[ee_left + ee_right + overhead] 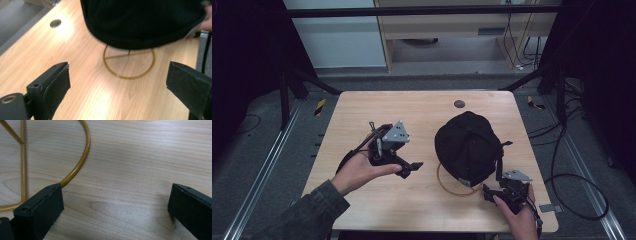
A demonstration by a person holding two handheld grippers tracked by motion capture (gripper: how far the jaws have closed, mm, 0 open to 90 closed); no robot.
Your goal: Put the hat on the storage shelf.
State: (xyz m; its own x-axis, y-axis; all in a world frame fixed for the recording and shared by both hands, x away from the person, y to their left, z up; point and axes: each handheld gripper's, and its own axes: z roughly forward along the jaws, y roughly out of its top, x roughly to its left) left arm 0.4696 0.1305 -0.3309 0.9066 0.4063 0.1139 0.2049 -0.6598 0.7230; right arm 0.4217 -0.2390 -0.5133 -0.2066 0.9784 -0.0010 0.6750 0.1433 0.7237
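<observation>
On table (362,107) | black cap (468,145) on gold stand (75,170) | both jaws apart (empty)

We see a bench (362,115) made of light wood, with wavy grain lines running across its top. Near its far edge there is a small round grey hole (459,104). A thin gold wire ring (451,188) lies flat on the wood, close to the near side and a bit to the right of the middle. Straight gold bars cross the inside of the ring. Right above the ring sits a black cap (468,146); it hides the far part of the ring. We cannot tell what holds the cap up. A small grey flat piece (551,208) rests at the near right corner of the bench.
</observation>
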